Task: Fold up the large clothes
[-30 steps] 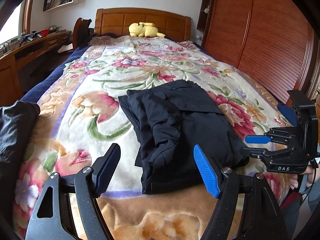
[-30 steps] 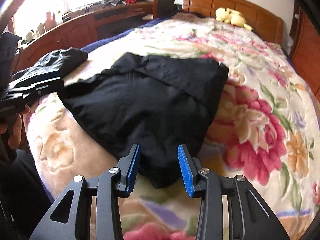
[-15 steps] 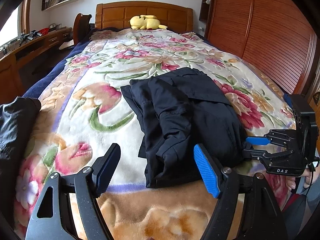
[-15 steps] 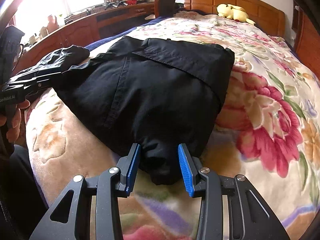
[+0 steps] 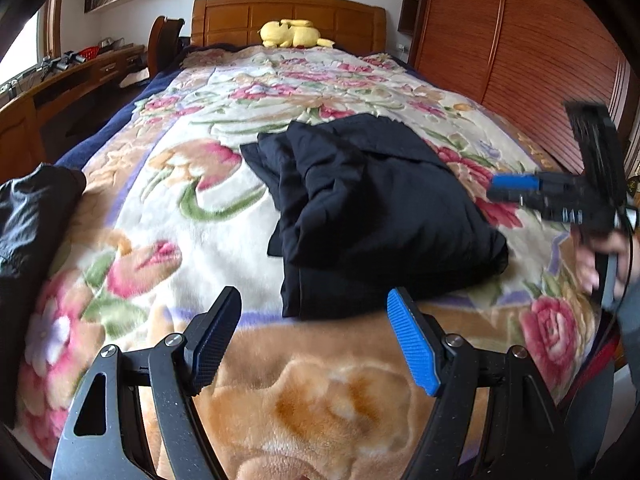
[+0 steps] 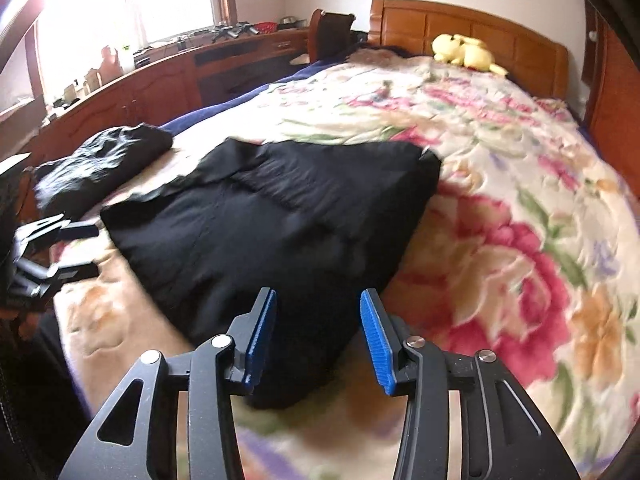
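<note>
Left claw (image 5: 314, 344) gapes empty; right claw (image 6: 318, 344) opening, grips nothing. Folded black garment (image 5: 376, 208) just ahead on bed (image 5: 168, 208); second dark bundle (image 6: 100, 164) far left, yellow plush (image 5: 292, 34) beyond.

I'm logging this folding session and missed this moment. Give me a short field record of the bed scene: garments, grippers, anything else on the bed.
surface: floral blanket on a bed
main garment: folded black garment, mid-bed, lying flat
second garment: dark bundle at the bed's window-side edge
left gripper: open, empty, just short of the garment's near edge
right gripper: jaws opening, garment's near corner between them, no pad pressing
other: yellow plush toy by the headboard
</note>
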A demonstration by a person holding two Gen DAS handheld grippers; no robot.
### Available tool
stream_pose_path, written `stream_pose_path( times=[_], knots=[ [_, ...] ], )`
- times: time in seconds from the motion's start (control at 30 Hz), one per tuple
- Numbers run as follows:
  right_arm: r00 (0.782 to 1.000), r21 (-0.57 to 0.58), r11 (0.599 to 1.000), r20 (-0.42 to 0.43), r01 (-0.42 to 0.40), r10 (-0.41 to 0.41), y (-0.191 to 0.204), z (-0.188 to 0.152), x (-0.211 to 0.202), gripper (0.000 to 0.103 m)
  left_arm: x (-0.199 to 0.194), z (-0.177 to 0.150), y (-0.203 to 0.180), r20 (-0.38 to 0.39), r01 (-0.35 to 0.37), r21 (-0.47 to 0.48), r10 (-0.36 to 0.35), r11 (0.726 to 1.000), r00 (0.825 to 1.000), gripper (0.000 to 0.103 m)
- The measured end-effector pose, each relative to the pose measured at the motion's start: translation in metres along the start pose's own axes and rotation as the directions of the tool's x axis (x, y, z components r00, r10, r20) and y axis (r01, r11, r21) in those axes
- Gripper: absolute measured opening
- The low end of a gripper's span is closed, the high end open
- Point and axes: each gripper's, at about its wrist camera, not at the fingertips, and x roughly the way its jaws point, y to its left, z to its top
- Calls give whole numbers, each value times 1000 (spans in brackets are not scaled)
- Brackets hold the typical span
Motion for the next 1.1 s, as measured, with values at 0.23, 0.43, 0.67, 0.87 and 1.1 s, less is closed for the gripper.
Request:
stream_pose_path(
  times=[0.23,0.43,0.67,0.87,1.1],
  knots=[
    [999,-27,998,-6,49,-49,-20,31,25,60,14,-3,2,-40,-22,-6,21,1000,999,76],
    [998,-9,998,-36,61,-61,-33,58,60,69,26,-4,5,-67,-36,-9,35,999,997,76],
    [996,61,997,-74,50,-46,-60,84,102,73,35,-3,11,-87,-44,-28,41,999,995,76],
    [995,127,992,-94,28,-16,-85,97,136,80,39,1,14,-84,-30,-56,26,998,996,76],
    [993,173,985,-110,-20,39,-98,100,167,92,44,6,15,-74,-7,-80,1,997,997,76]
  ],
)
